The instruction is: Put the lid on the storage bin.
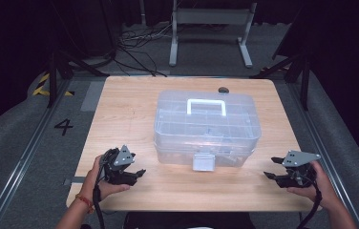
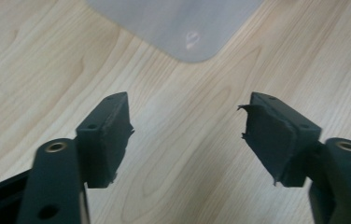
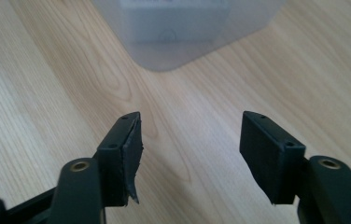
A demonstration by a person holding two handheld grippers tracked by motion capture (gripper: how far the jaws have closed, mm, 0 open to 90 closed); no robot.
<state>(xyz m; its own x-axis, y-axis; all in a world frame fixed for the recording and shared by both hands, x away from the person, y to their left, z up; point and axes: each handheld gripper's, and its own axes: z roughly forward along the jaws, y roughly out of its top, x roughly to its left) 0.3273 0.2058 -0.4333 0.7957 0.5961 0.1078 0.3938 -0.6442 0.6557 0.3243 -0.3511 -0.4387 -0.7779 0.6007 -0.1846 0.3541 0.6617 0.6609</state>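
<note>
A clear plastic storage box (image 1: 206, 126) with a white handle (image 1: 206, 106) and a pale front latch (image 1: 203, 162) stands in the middle of the wooden table (image 1: 120, 105). My left gripper (image 1: 138, 163) is held low over the front left of the table, pointing at the box, open, with nothing between its jaws. My right gripper (image 1: 269, 167) mirrors it at the front right, also open and empty. In the left gripper view, my left gripper (image 2: 185, 114) faces a rounded corner of the box (image 2: 178, 23) over bare wood. In the right gripper view, my right gripper (image 3: 190, 126) faces another corner of the box (image 3: 183, 32).
A small dark round object (image 1: 223, 89) lies at the table's far edge behind the box. Beyond the table are a grey metal stand (image 1: 210, 33), loose cables and dark tripod legs (image 1: 53, 71). Floor rails run along both sides.
</note>
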